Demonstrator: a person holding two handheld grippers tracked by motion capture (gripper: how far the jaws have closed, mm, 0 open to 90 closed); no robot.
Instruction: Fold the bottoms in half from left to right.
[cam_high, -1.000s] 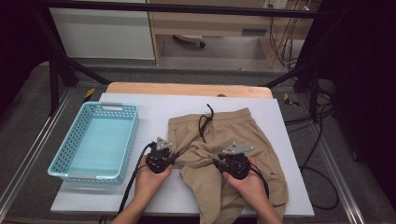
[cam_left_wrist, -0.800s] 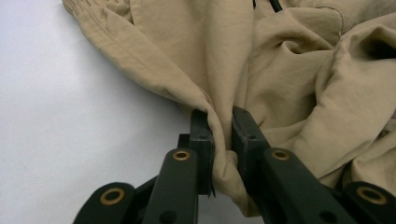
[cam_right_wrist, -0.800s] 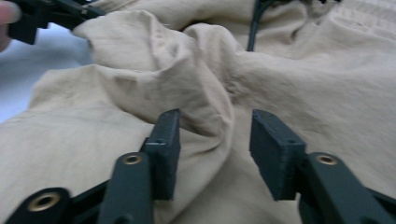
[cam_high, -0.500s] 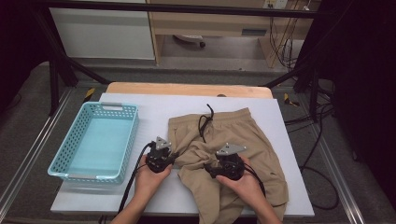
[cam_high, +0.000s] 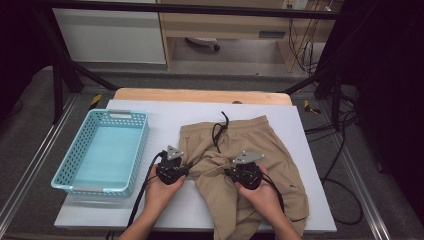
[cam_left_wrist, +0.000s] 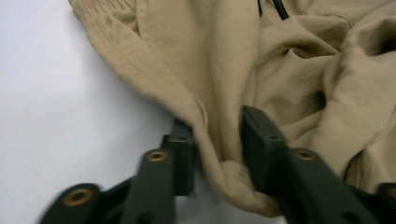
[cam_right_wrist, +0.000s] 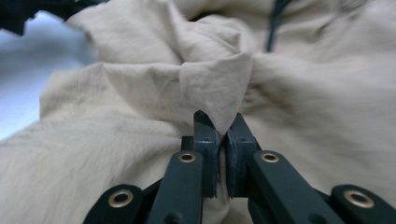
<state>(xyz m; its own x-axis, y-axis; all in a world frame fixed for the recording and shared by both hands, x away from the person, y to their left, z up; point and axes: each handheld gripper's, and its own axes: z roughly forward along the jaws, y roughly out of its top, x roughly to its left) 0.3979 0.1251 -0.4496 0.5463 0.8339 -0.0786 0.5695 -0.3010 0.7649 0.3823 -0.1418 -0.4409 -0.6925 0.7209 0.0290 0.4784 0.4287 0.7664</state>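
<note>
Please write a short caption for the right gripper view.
Right gripper shut on a pinched fold of the khaki shorts.

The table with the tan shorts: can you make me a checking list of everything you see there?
Surface: white table, wooden strip at its far edge.
Job's things: tan shorts lying rumpled; black drawstring on top.
Clutter: light blue basket, nothing in it.
Grippers: left gripper jaws just opening, fabric fold between them; right gripper pinching a fabric peak.
Cables: black gripper cable; more on the floor at right.
Surroundings: white cabinet, dark floor.
</note>
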